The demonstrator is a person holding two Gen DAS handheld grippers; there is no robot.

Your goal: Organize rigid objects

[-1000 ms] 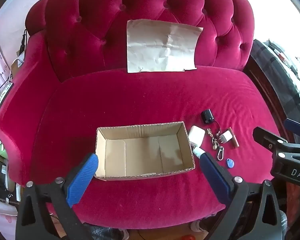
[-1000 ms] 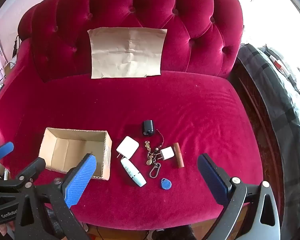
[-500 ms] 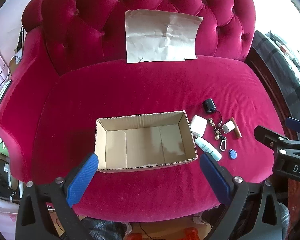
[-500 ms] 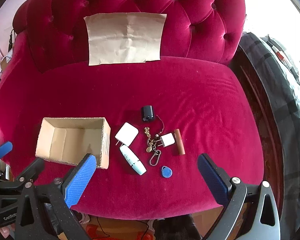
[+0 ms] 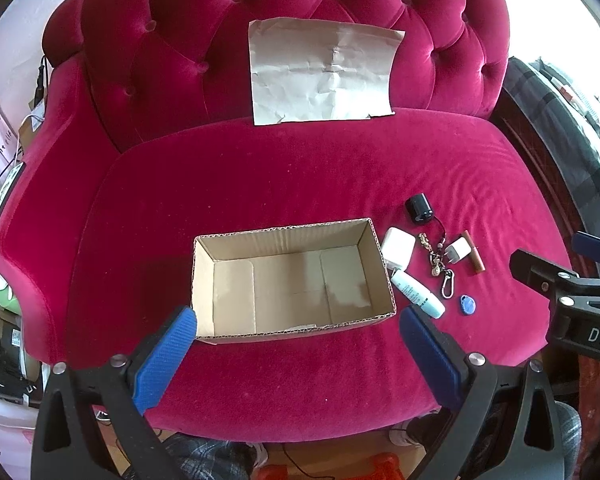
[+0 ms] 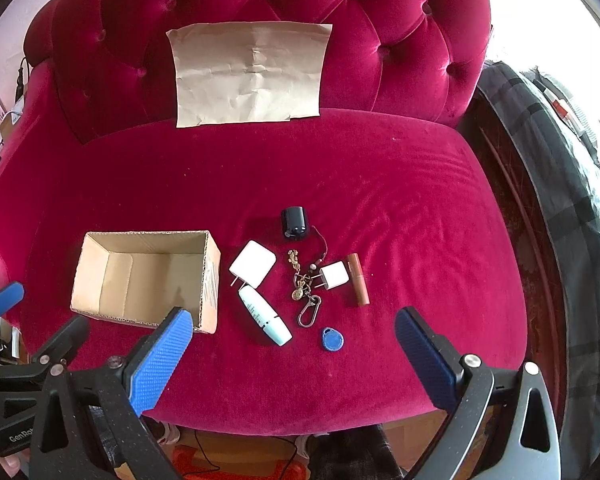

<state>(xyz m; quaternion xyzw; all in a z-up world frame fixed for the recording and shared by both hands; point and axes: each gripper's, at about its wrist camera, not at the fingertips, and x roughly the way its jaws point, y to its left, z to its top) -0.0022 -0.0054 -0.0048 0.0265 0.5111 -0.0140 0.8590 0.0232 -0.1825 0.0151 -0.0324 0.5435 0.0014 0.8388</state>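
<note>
Both grippers, left gripper (image 5: 296,352) and right gripper (image 6: 292,354), hover wide and empty above the sofa seat (image 6: 380,184). Nothing lies in the cardboard box (image 5: 292,236); the clutter, including a white tube (image 6: 265,316), sits just beside it. Approach seems underway; next comes descending onto one item.

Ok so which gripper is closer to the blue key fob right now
Right. The right gripper hovers open with the blue key fob between its fingers' line of reach, just ahead. The left gripper is open in front of the cardboard box, so the fob lies off to its right.
</note>
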